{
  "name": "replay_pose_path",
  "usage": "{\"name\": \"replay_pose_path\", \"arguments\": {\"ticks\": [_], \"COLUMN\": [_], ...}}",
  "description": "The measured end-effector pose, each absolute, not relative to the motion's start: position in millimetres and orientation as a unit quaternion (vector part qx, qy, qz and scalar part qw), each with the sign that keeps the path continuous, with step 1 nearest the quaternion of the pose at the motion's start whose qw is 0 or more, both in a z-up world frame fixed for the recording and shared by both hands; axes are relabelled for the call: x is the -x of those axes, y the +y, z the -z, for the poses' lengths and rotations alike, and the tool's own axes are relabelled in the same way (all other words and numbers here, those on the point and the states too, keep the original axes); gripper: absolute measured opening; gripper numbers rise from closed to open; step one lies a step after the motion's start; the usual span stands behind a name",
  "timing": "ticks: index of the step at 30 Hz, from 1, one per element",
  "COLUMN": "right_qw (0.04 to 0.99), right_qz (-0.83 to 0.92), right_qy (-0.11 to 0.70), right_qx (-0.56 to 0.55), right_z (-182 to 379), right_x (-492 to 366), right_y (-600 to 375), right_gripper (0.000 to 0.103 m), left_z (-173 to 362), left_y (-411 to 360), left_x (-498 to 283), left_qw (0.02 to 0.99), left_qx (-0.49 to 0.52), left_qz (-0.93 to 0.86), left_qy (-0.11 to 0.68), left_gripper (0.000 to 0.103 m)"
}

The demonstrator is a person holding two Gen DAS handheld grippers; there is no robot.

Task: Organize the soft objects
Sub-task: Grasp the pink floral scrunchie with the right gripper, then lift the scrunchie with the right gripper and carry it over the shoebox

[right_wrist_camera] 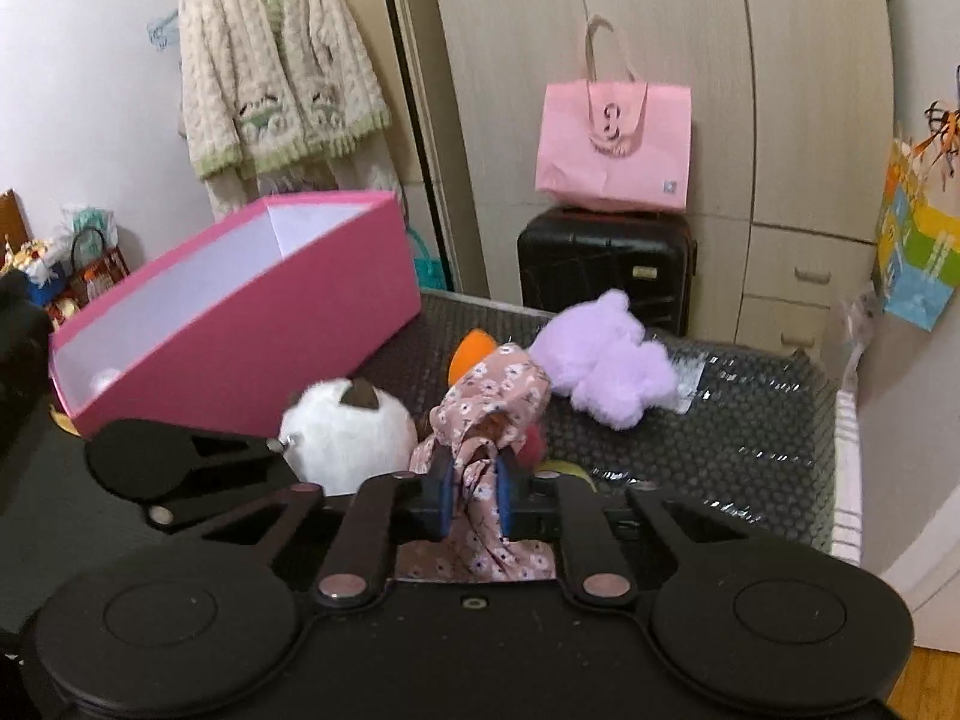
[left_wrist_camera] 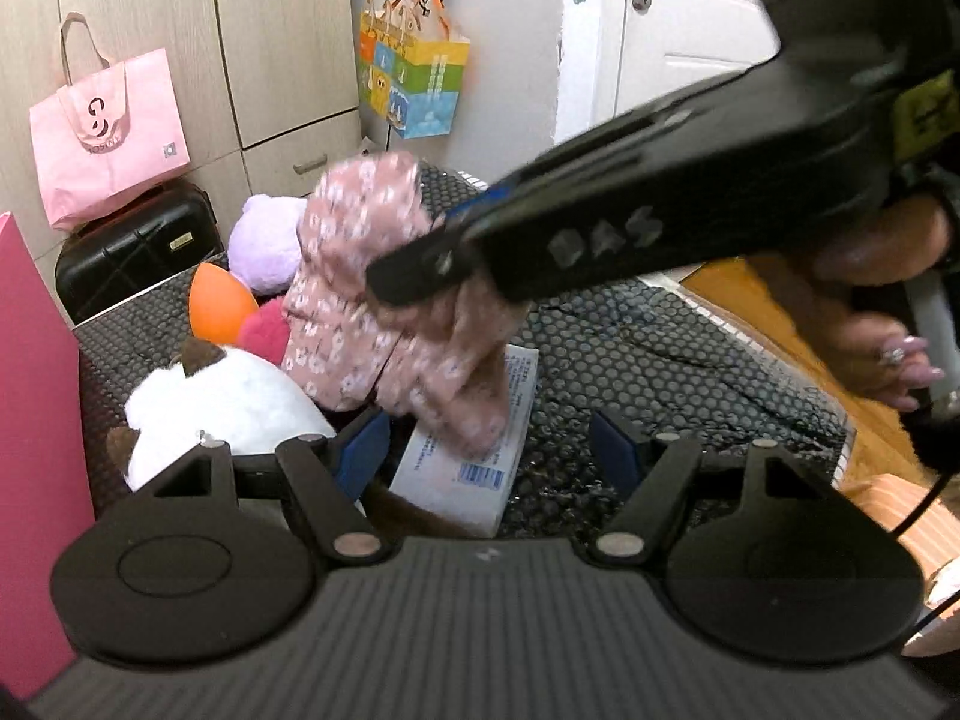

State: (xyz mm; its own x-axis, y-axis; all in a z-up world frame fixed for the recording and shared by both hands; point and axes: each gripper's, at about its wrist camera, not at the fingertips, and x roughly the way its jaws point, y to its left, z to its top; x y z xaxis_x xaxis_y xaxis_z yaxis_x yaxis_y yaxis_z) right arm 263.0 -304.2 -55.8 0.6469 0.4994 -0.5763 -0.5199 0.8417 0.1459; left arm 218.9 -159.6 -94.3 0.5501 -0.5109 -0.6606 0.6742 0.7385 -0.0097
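While the pink floral cloth (right_wrist_camera: 480, 438) is being pinched between the blue pads of the right gripper (right_wrist_camera: 474, 495), jaws closed on it, it is being held just above the dark dotted mat (right_wrist_camera: 720, 420), w/ a white plush (right_wrist_camera: 342, 426) beside it at left and a purple plush (right_wrist_camera: 606, 354) farther back. Seen from the left wrist, the left gripper (left_wrist_camera: 492, 456) is being kept open, nothing between its pads, over a white barcoded packet (left_wrist_camera: 456, 480). A pink box (right_wrist_camera: 240, 324) is lying tilted at left.
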Motion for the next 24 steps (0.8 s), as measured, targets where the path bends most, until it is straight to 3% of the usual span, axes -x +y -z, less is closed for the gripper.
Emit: {"name": "replay_pose_path", "arguments": {"ticks": [6, 10, 12, 24], "right_qw": [0.916, 0.918, 0.918, 0.909], "right_qz": [-0.276, -0.271, -0.271, -0.286], "right_qy": [0.292, 0.289, 0.288, 0.304], "right_qx": [0.008, -0.002, -0.008, 0.000], "right_z": [46.3, 46.4, 46.4, 58.1], "right_x": [-261.1, -262.4, -261.8, -256.6], "right_y": [-315.1, -320.3, -322.9, -323.2], "right_gripper": [0.015, 0.015, 0.015, 0.017], "left_z": [96.7, 96.4, 96.5, 105.8], "left_y": [-173.3, -177.2, -177.5, -190.2], "left_x": [-223.9, -222.5, -222.9, -226.8], "left_qw": [0.871, 0.868, 0.869, 0.872], "left_qx": [-0.151, -0.159, -0.163, -0.166], "left_qz": [0.328, 0.327, 0.325, 0.314], "left_qy": [0.333, 0.339, 0.337, 0.338], "left_gripper": [0.071, 0.052, 0.050, 0.057]}}
